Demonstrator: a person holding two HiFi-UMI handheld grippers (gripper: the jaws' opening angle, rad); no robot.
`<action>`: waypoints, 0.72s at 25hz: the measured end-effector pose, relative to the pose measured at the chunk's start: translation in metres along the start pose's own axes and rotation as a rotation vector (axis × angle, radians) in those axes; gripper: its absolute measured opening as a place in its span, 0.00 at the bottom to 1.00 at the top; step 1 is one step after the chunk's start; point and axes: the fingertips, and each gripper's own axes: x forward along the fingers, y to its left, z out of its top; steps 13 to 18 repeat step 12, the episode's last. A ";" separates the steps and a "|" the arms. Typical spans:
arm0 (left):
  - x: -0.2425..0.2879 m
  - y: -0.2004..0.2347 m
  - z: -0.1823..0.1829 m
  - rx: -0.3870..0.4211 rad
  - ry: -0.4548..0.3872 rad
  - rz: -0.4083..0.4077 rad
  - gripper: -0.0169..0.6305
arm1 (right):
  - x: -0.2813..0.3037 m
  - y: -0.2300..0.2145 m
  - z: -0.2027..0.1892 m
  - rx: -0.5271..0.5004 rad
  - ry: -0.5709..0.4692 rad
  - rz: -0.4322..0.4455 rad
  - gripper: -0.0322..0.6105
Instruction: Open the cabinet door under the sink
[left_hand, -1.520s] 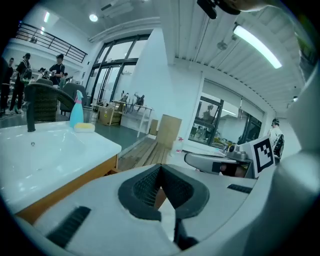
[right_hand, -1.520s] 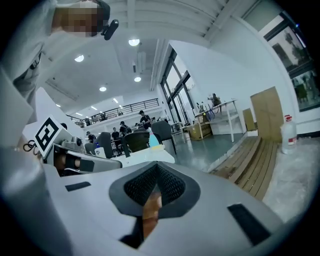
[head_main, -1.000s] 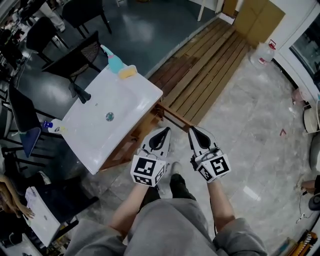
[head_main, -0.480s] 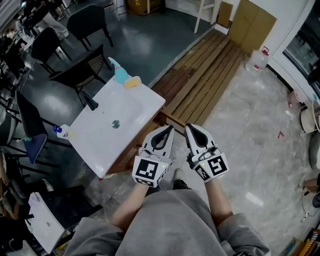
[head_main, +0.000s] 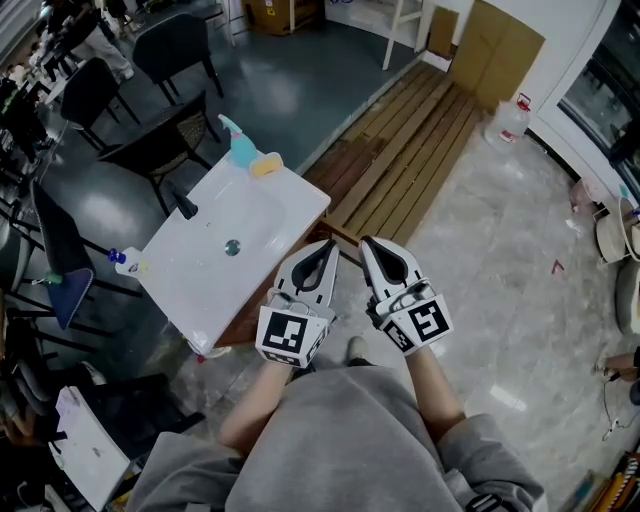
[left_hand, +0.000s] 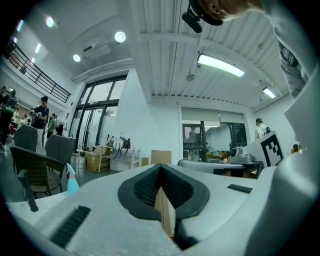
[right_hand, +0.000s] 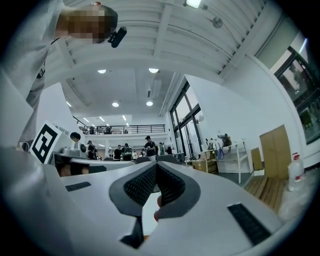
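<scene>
Now, door: brown wooden cabinet front (head_main: 243, 322) under white rectangular sink (head_main: 262, 212), close ahead, mostly hidden from above
Left gripper (head_main: 325, 248): white, clenched, empty
Right gripper (head_main: 372, 245): white, clenched, empty
Advice: lower one, part its jaws, find the door's edge

Bright ceiling strip lights (left_hand: 220, 65) glare overhead, fisheye bends edges, glossy floor (head_main: 500, 300) reflects

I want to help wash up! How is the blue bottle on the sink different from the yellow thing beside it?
The spray bottle is blue-green; the sponge is yellow. The spray bottle stands tall; the sponge lies low. Both sit at one corner of the white sink.
</scene>
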 end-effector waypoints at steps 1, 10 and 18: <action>-0.001 0.002 0.001 0.000 -0.003 0.004 0.03 | 0.001 0.001 0.000 0.000 0.001 0.002 0.06; -0.003 0.009 0.003 -0.009 -0.013 0.028 0.04 | 0.005 0.003 0.005 -0.009 -0.002 0.012 0.06; -0.003 0.010 0.003 -0.008 -0.014 0.031 0.04 | 0.006 0.003 0.005 -0.011 -0.002 0.013 0.06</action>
